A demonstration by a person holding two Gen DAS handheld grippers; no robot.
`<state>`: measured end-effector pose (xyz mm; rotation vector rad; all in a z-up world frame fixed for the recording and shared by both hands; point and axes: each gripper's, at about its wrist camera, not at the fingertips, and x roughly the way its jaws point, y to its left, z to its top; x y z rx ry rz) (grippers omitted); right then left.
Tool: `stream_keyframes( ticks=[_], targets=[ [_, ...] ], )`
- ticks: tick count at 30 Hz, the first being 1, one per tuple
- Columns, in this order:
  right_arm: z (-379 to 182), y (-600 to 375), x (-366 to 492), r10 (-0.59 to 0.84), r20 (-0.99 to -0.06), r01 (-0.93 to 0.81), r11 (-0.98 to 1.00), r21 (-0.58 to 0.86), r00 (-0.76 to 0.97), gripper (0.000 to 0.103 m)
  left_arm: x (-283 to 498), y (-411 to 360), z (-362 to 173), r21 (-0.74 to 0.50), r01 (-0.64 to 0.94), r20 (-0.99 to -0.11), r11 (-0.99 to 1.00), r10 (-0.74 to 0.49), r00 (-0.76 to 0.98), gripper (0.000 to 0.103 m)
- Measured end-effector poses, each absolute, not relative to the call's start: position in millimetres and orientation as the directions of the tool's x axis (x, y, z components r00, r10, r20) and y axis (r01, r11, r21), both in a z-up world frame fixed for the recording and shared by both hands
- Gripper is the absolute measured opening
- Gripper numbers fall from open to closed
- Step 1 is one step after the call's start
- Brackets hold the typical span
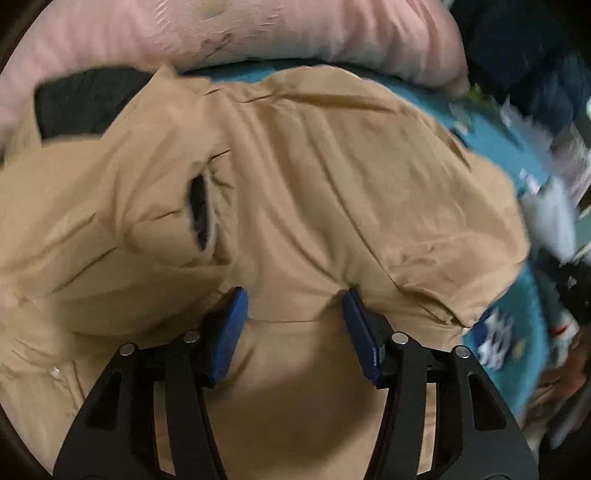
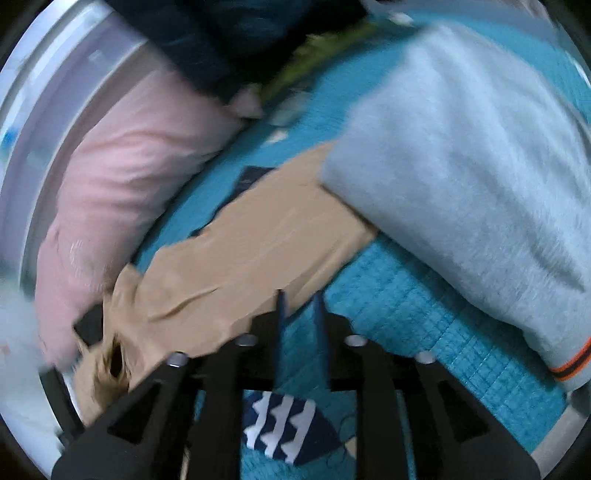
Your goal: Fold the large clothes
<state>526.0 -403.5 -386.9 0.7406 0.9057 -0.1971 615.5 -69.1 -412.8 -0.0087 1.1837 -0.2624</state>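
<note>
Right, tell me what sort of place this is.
Most likely a bedroom, with the work done on a bed: a quilted teal bedspread lies under the tan garment, a pink pillow sits at its edge, and a pale blue fleecy garment lies alongside.

No lettering, label, brand mark or number can be read anywhere in either view. The tan garment (image 1: 295, 177) shows plain cloth with no tag or print. The teal quilted bedspread (image 2: 406, 317) carries only a navy patch with white zigzag shapes (image 2: 284, 424) near the right-hand camera, a pattern and not writing. Small white and coloured marks on the spread at the far right of the left-hand view are too blurred to make out. The pale blue garment (image 2: 480, 166) bears orange and dark stripes at its cuff, no words.
</note>
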Motion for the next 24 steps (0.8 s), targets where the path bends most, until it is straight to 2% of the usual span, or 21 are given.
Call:
stream_keyframes(
  ticks=[3, 12, 14, 15, 16, 19, 24],
  targets=[
    [-401.7, -421.2, 529.7, 0.181, -0.750, 0.516, 0.624, 0.587, 0.636, 0.040, 620.0, -66.6, -412.1, -0.175, 0.170, -0.916, 0.970, -0.224, 0.332, 0.054],
    [-427.2, -442.6, 549.1, 0.221, -0.677, 0.551, 0.434, 0.713, 0.702, 0.044, 619.9, -64.9, -414.0, -0.181, 0.185, -0.906, 0.966, -0.236, 0.350, 0.054],
    [-427.3, -441.7, 552.3, 0.214, -0.673, 0.543, 0.444, 0.712, 0.708, 0.024, 618.7, -63.3, -414.0, -0.185, 0.187, -0.905, 0.965, -0.241, 0.351, 0.054],
    [-425.0, -440.7, 552.3, 0.204, -0.676, 0.540, 0.460, 0.705, 0.708, 0.011, 617.5, -62.1, -413.8, -0.186, 0.190, -0.904, 0.964, -0.244, 0.352, 0.054],
    [-417.4, -438.7, 551.2, 0.178, -0.677, 0.532, 0.491, 0.690, 0.714, 0.006, 616.6, -61.4, -413.9, -0.188, 0.190, -0.903, 0.964, -0.246, 0.352, 0.054],
    [-397.6, -427.8, 545.4, 0.127, -0.670, 0.503, 0.563, 0.656, 0.732, 0.005, 616.0, -60.8, -414.4, -0.193, 0.191, -0.901, 0.962, -0.251, 0.353, 0.054],
    [-342.4, -396.7, 536.3, 0.098, -0.580, 0.372, 0.680, 0.632, 0.809, 0.004, 611.7, -50.8, -406.9, -0.249, 0.185, -0.883, 0.951, -0.301, 0.360, 0.055]
  ],
)
